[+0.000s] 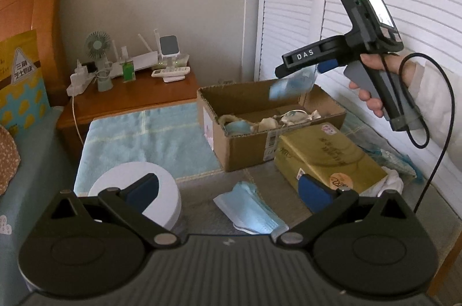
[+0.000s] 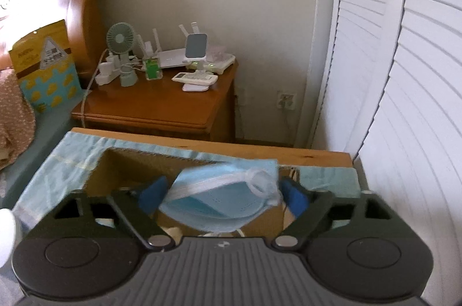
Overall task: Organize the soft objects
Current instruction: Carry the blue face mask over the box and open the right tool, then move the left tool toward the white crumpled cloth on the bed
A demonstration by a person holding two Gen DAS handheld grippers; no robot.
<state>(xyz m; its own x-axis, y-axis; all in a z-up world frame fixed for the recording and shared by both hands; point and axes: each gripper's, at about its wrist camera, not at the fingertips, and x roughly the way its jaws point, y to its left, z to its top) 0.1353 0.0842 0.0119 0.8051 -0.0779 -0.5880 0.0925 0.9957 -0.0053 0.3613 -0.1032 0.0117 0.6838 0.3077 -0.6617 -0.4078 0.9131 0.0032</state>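
Note:
My right gripper (image 2: 223, 195) is shut on a bundle of blue face masks (image 2: 219, 200) and holds it above the open cardboard box (image 2: 130, 164). In the left wrist view that gripper (image 1: 291, 72) hangs over the box (image 1: 245, 147) with the masks (image 1: 288, 86) blurred under it. The box holds several pale soft items (image 1: 268, 121). My left gripper (image 1: 228, 190) is open and empty, low over the table. A second stack of blue masks (image 1: 248, 207) lies on the table between its fingers.
A white round container (image 1: 144, 179) sits at the left, on a light blue towel (image 1: 144, 138). A gold tissue pack (image 1: 326, 156) lies right of the box, with white cloth (image 1: 389, 182) beside it. A wooden nightstand (image 2: 161, 101) with gadgets stands behind; louvred doors (image 2: 404, 75) at the right.

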